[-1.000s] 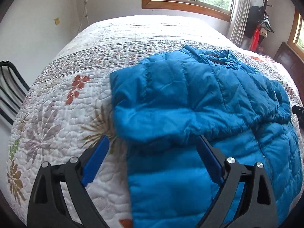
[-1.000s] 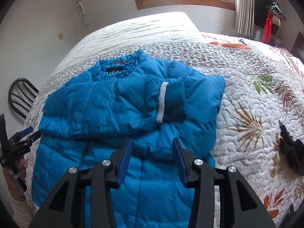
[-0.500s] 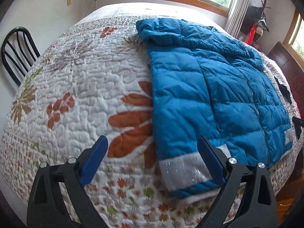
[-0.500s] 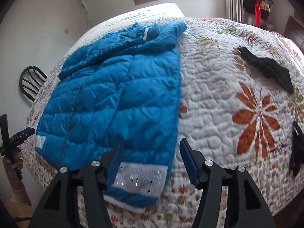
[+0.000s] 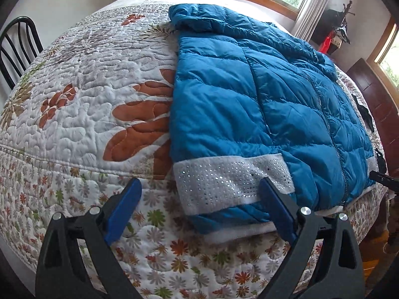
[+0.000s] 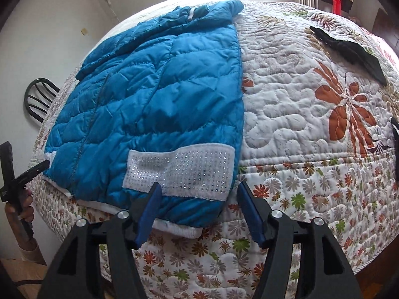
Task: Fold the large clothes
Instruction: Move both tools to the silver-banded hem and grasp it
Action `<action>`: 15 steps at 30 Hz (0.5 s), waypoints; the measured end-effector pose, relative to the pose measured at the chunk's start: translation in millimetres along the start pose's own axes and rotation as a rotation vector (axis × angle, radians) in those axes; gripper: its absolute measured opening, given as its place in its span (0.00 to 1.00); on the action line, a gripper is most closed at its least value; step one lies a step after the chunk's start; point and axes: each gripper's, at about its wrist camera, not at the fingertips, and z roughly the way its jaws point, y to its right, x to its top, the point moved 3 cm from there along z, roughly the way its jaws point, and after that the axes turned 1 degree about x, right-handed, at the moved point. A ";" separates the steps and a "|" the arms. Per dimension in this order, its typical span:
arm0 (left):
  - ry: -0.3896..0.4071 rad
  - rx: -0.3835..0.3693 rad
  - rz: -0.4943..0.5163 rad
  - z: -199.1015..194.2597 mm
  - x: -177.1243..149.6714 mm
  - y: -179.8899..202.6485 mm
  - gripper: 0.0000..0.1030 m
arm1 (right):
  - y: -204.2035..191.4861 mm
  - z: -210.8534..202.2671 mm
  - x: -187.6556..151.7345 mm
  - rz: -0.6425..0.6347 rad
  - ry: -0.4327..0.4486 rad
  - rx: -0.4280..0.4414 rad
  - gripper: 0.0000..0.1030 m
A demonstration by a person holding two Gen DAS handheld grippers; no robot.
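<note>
blue puffer jacket [image 5: 261, 104] flat on the bed [image 5: 82, 94], hem just ahead of both tips. left hand-held gripper [image 5: 199, 208] wide, empty; right hand-held gripper [image 6: 198, 214] opening, holding nothing. next, likely: pinch the sequined hem corners, fold away.

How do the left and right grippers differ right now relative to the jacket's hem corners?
The left gripper stands wide open, its pads straddling the jacket's sequinned white band. The right gripper is narrower, its jaws opening around the other corner's band. Neither pinches fabric. Both point down at the hem at the bed's edge.
</note>
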 end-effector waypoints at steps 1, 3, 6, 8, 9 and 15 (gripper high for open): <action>0.000 -0.001 -0.002 1.2 -1.3 1.3 0.92 | -0.1 0.4 -0.4 0.001 0.002 0.003 0.63; 0.002 -0.004 0.001 3.2 -1.4 4.5 0.92 | -1.1 1.1 -0.1 0.003 0.008 0.011 0.63; -0.006 -0.038 -0.012 4.0 -4.2 8.0 0.92 | -3.3 2.9 -3.2 -0.002 0.010 0.029 0.57; -0.004 -0.060 -0.016 2.8 -6.2 10.7 0.92 | -5.6 3.1 -4.8 -0.012 0.014 0.040 0.49; -0.006 -0.077 -0.013 2.8 -6.7 12.8 0.92 | -6.3 3.7 -4.7 -0.013 0.013 0.041 0.49; -0.021 -0.098 0.006 2.8 -7.9 24.2 0.77 | -4.1 3.0 -4.3 -0.003 0.022 0.060 0.40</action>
